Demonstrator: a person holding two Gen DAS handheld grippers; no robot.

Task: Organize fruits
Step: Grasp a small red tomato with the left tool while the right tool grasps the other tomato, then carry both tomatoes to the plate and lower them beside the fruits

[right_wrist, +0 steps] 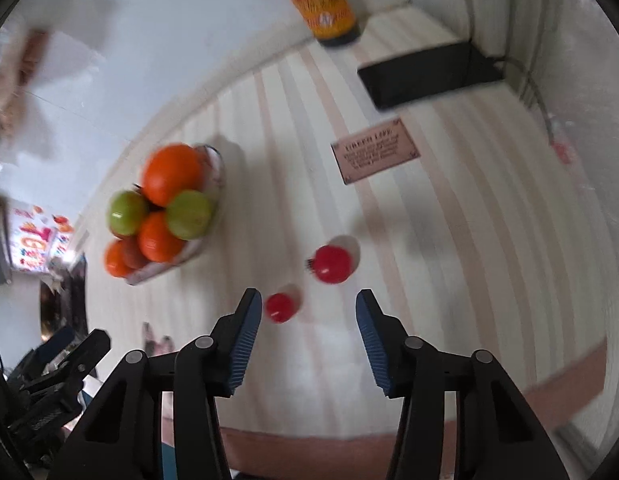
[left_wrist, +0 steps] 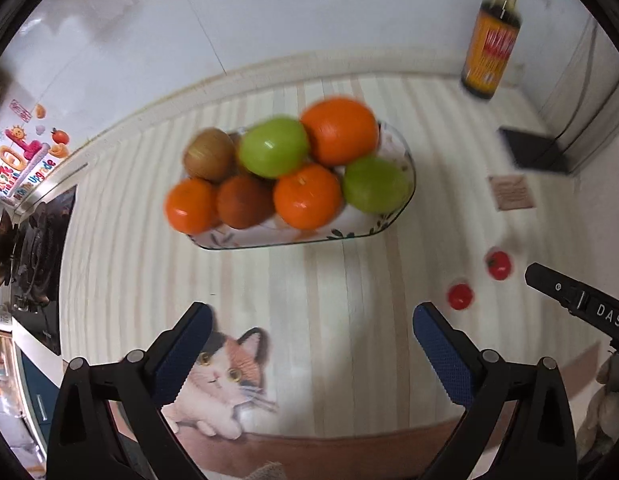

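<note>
Sauce bottle (right_wrist: pixel 317 0) far right: top cut off by frame edge, label text smeared by blur. Small plaque (right_wrist: pixel 375 151) on bench: lettering too blurred to read. Fruit bowl (left_wrist: pixel 383 216): far rim hidden behind piled fruit. Dark box (right_wrist: pixel 425 76) at far right blurred, unidentifiable.

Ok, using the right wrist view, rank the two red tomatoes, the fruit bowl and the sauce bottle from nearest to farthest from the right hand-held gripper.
1. Smaller tomato, just ahead of the right hand-held gripper, by its left finger.
2. Larger tomato, a little farther, ahead.
3. Fruit bowl, off to the left.
4. Sauce bottle, at the back by the wall.
</note>
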